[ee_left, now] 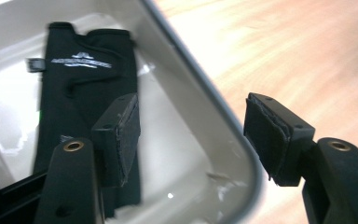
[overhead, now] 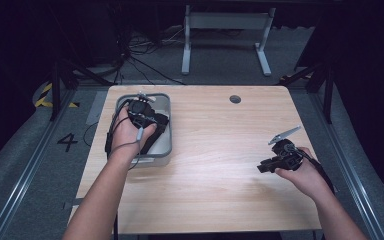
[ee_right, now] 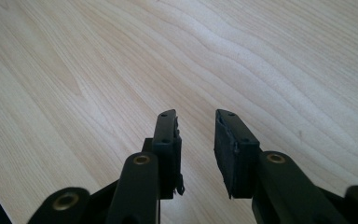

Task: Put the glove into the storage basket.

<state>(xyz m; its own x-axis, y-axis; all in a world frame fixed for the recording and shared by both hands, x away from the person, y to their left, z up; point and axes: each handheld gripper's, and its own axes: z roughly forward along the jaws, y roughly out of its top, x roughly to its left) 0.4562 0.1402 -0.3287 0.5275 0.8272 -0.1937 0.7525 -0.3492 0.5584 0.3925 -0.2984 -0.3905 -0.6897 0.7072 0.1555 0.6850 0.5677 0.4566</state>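
The black glove (overhead: 156, 131) lies in the grey tray (overhead: 169, 131) at about ten o'clock on the worktop (overhead: 220, 165) in the high view. The left tool (overhead: 139, 111) hangs over the tray, while the right tool (overhead: 263, 167) rests low near four o'clock, well apart from it.

In the left gripper view, the glove (ee_left: 81, 84) stretches flat along the tray floor, printed lettering toward twelve o'clock. The left tool (ee_left: 191, 135) stands wide, one jaw over the glove and the other outside the tray rim (ee_left: 214, 100), gripping nothing.

In the right gripper view, the right tool (ee_right: 196, 149) shows a narrow gap above bare wood, empty.

By my reading the work has hardly begun: the glove is not yet grasped, and lifting it out remains.
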